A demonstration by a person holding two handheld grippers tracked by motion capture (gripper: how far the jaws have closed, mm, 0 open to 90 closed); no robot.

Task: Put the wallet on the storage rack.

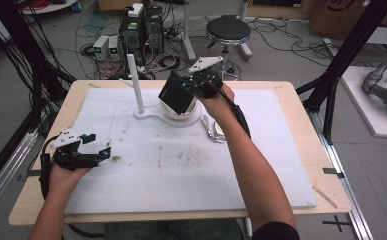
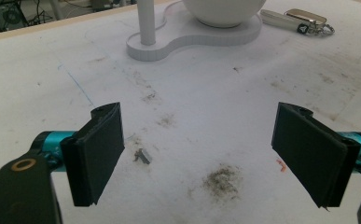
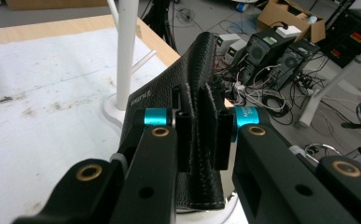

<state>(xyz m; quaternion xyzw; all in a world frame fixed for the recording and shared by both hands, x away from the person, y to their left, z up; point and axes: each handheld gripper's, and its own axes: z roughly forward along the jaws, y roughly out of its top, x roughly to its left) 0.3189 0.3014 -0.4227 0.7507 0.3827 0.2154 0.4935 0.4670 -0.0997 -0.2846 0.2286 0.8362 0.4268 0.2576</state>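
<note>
Above the white bowl-shaped dish (image 1: 190, 111) at the far middle of the tabletop (image 1: 281, 195), the right hand-held gripper (image 1: 193, 82) holds a black, grained leather wallet (image 1: 177, 93), tilted, with its lower corner at or just inside the dish's rim. In the right gripper view the two black jaws are pinched shut on the wallet's (image 3: 187, 93) folded edge, so the grasp looks secure.

Judging from this, the wallet is either about to be set into the dish or has just been lifted from it; the pictures do not settle which. Either way the carrying step is under way and the release or removal is not yet done.

The dish sits on a white flat base (image 1: 151, 117) shared with a slim upright white post (image 1: 135, 82). What else lies in the dish cannot be seen, since the wallet covers it. A silver key fob with a ring (image 1: 212, 130) lies on the white mat (image 1: 181, 165) just beside the base.

The left hand-held gripper (image 1: 98, 146) rests low over the mat near its left edge, jaws spread wide and holding nothing.
</note>
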